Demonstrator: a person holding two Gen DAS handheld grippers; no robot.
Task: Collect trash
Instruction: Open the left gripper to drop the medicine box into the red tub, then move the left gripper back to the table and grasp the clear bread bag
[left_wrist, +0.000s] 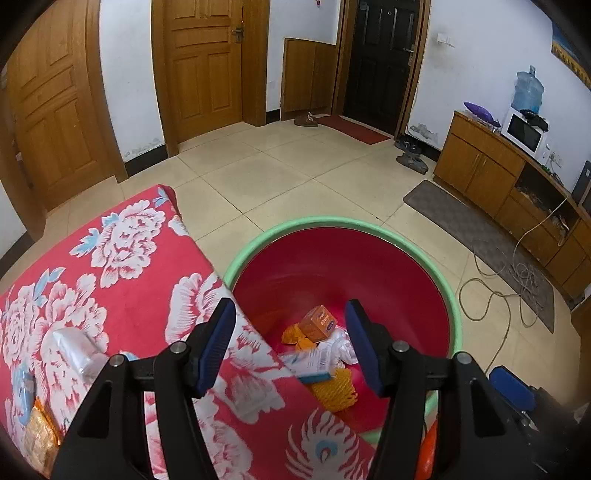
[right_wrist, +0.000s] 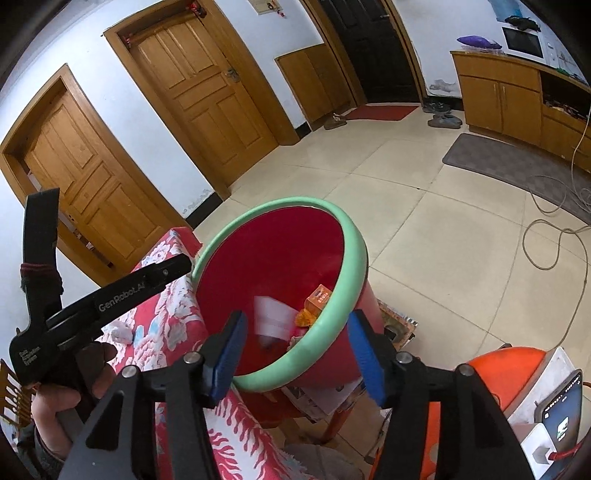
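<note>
Both my tongs, the left gripper (left_wrist: 291, 345) and the right gripper (right_wrist: 297, 352), gape empty over the red bin (left_wrist: 452, 291), while a clear bottle (left_wrist: 79, 352), probably plastic, lies lower left, nearer the left.

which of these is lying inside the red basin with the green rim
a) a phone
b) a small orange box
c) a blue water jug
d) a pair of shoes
b, the small orange box sits at the bottom of the red basin, next to orange foam netting and white wrappers.
</note>
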